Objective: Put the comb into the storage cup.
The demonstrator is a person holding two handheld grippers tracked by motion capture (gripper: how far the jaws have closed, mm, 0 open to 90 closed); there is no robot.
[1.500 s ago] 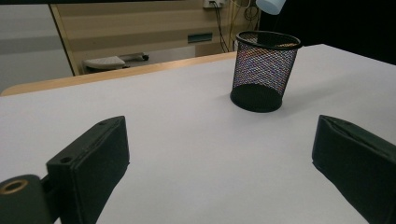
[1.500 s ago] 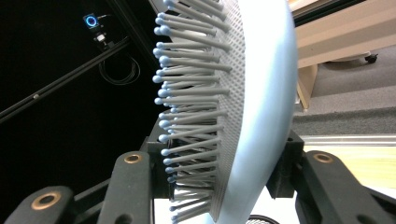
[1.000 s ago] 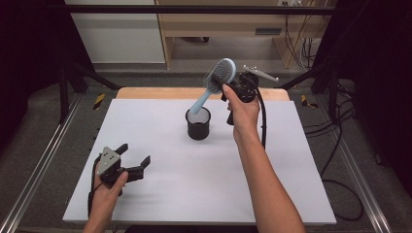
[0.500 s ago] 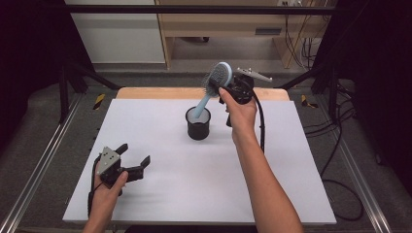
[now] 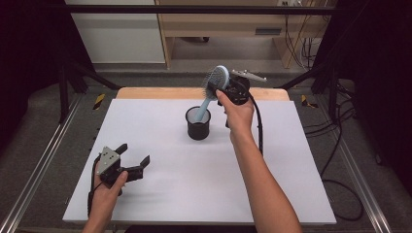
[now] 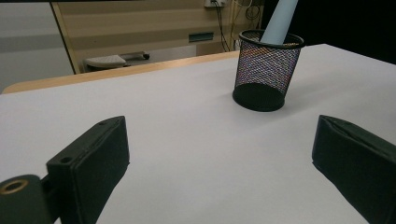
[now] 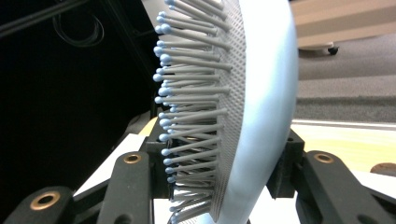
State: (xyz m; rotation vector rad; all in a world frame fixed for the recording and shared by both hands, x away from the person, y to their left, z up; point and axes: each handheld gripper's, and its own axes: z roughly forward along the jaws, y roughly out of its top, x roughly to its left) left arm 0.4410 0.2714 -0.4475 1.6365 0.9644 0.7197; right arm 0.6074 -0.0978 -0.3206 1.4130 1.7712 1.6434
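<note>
Blue brush (image 5: 215, 87) now stands steeper, handle lower in the cup (image 5: 198, 127) than a second ago. Right gripper (image 5: 224, 86) clamps the brush head for insertion; left gripper (image 5: 133, 160) rests open on the bench (image 5: 145, 121).

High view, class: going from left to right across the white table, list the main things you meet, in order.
Left gripper with open jaws, near the table's left front → black mesh cup → light blue hairbrush, handle down in the cup → right gripper, shut on the brush head.
</note>
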